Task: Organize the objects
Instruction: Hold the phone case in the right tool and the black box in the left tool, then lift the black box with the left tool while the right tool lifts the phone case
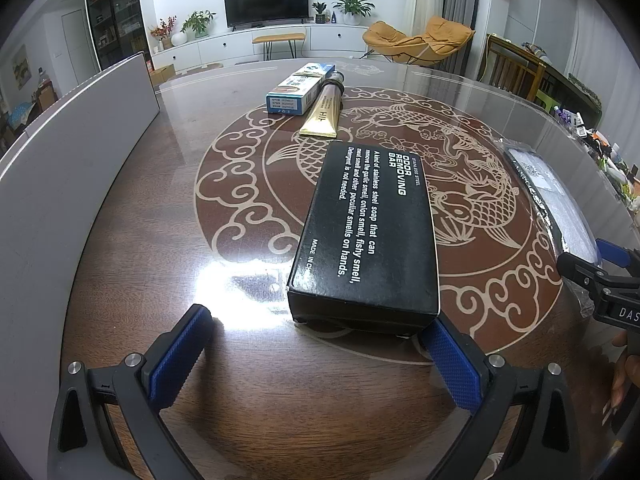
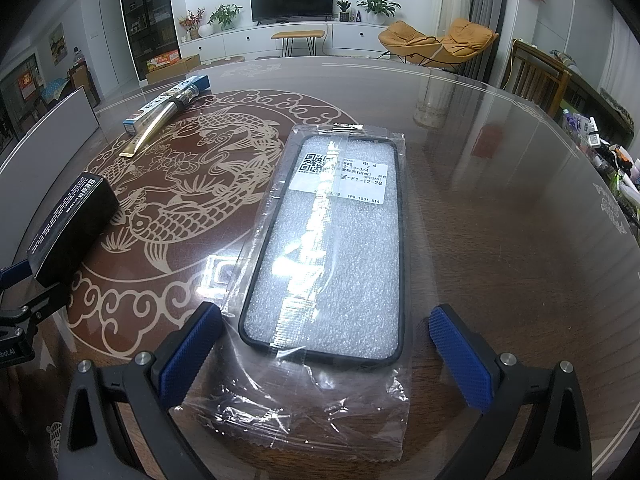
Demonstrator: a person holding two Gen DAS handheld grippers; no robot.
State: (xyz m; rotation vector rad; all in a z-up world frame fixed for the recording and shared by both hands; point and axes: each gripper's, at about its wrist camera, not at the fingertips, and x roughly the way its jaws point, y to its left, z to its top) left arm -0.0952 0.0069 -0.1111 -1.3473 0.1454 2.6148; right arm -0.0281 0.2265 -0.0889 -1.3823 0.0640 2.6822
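A black box point(image 1: 366, 236) printed "Odor Removing Bar" lies on the round table just beyond my left gripper point(image 1: 316, 340), which is open and empty; its right finger point(image 1: 452, 364) sits at the box's near right corner. A phone case in a clear plastic bag point(image 2: 328, 248) lies flat in front of my right gripper point(image 2: 324, 344), which is open with the bag's near end between its fingers. A gold tube point(image 1: 324, 110) and a blue-white carton point(image 1: 300, 88) lie side by side at the far side. The black box also shows in the right wrist view point(image 2: 72, 228).
The table point(image 1: 200, 380) is dark wood under glass with a fish pattern. A grey panel point(image 1: 60, 184) stands along its left edge. The right gripper point(image 1: 608, 280) shows at the right. Clutter point(image 2: 608, 152) lines the far right. Chairs and a TV unit stand behind.
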